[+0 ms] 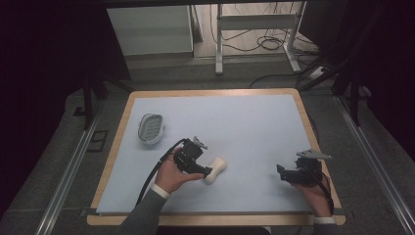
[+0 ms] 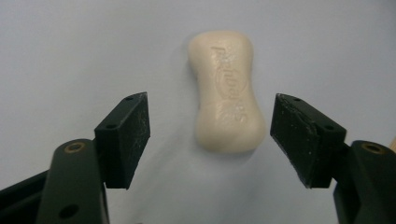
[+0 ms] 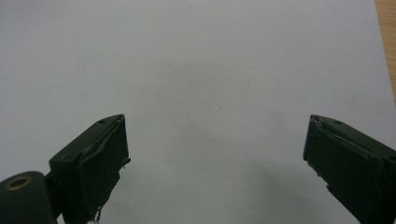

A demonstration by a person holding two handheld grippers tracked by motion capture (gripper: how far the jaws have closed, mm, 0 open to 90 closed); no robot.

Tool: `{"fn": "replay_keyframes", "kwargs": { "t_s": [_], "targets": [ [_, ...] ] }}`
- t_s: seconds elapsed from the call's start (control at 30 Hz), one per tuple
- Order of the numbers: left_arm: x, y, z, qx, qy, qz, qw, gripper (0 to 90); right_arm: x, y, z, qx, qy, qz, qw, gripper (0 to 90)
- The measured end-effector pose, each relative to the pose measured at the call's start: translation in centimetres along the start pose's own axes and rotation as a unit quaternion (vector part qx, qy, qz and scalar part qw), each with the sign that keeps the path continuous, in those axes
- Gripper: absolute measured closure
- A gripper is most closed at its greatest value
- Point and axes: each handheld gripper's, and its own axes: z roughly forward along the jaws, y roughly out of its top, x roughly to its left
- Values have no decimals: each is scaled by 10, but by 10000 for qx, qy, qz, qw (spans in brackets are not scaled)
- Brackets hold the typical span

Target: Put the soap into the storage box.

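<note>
Here my left gripper [image 2: 210, 135] hangs just over the counter [image 1: 244, 127] with its fingers [image 2: 123, 135] released and spread wide. The soap [image 2: 227, 91], a pale waisted bar with raised lettering on its top, lies flat on the light blue mat straight ahead of them; its near end sits in the gap between the two fingers, closer to the far-side one, and I see open mat on both sides of it, so neither finger touches it. From above, my left gripper [image 1: 192, 159] points toward the soap [image 1: 215, 170], which lies just past its tips.

My right gripper [image 3: 215, 163] is also released, fingers [image 3: 95, 161] far apart over bare mat, with a strip of the counter's wooden edge at the upper right of its view. From above, it [image 1: 288, 174] sits well apart from the soap, near the counter's right edge.

A white soap dish [image 1: 150, 128] rests on the mat beyond my left gripper, well apart from the soap.
</note>
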Motion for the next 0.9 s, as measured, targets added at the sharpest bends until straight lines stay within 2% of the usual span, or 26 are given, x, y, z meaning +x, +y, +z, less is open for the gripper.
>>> {"fn": "replay_keyframes", "kwargs": {
  "t_s": [0.57,0.9],
  "targets": [
    [-12,16,23,311,-93,130,9994,303,0,0,1,11,1,8,10000,66],
    [-13,24,38,536,-129,78,9984,335,-1,-1,2,32,-20,-4,10000,66]
  ]
}}
